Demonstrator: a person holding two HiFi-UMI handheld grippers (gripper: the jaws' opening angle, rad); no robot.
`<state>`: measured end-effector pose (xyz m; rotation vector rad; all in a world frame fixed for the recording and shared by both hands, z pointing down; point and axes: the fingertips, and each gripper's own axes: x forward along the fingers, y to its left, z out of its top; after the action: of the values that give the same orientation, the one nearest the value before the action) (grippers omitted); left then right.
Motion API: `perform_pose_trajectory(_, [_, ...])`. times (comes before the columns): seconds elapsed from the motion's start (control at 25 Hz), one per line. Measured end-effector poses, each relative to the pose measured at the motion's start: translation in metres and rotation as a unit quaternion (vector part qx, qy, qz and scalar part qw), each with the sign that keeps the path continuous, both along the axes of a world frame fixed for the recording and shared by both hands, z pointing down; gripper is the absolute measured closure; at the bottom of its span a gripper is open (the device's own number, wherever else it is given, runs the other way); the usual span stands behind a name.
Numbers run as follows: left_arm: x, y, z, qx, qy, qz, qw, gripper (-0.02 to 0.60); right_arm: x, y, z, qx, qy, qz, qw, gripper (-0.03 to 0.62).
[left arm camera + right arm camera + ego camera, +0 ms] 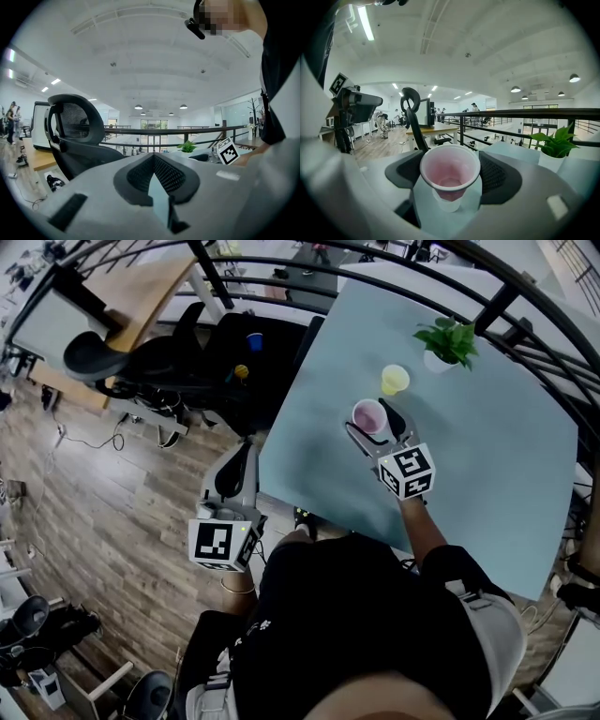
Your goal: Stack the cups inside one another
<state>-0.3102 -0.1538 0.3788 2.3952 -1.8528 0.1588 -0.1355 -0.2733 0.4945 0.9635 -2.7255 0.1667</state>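
While the left gripper [242, 460] hangs off the near-left edge of the pale blue table [487, 493], over the wooden floor [112, 521], its jaws are closed tip to tip with nothing between them. It plays no part just now.

Further right, out over the tabletop, the right gripper [377, 425] has its jaws spread wide around the pink cup [450, 169], with a pad against each side near the rim. I take that as a hold on the cup. The cup is mouth up and I can see down to its bottom: nothing is in it. Whether its base rests on the table or hangs just clear of it, I cannot tell.

Just beyond it, near but not touching, stands the yellow cup [395, 379], also mouth up and alone, with nothing showing inside. Further right again, a small green plant [450, 338] sits in a white pot [433, 361] by the far edge.

As I judge it, no stacking is done yet, since the two cups are separate. The whole job remains: bring the pink cup over the yellow one and lower it in.
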Motion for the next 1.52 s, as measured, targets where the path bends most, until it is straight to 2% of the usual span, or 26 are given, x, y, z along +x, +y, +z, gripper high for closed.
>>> perform_pose_trajectory(0.48, [-0.025,0.002,0.007,-0.011,0.000,-0.021,0.9997,0.589,-0.021,-0.005,0.037,-0.026,0.033,-0.014,0.999,0.226])
perform_pose_trajectory(1.52, [-0.019,-0.001,0.008,-0.018,-0.004,-0.022,0.9996,0.589,-0.025,-0.007,0.086,-0.062,0.085,-0.033,0.994,0.226])
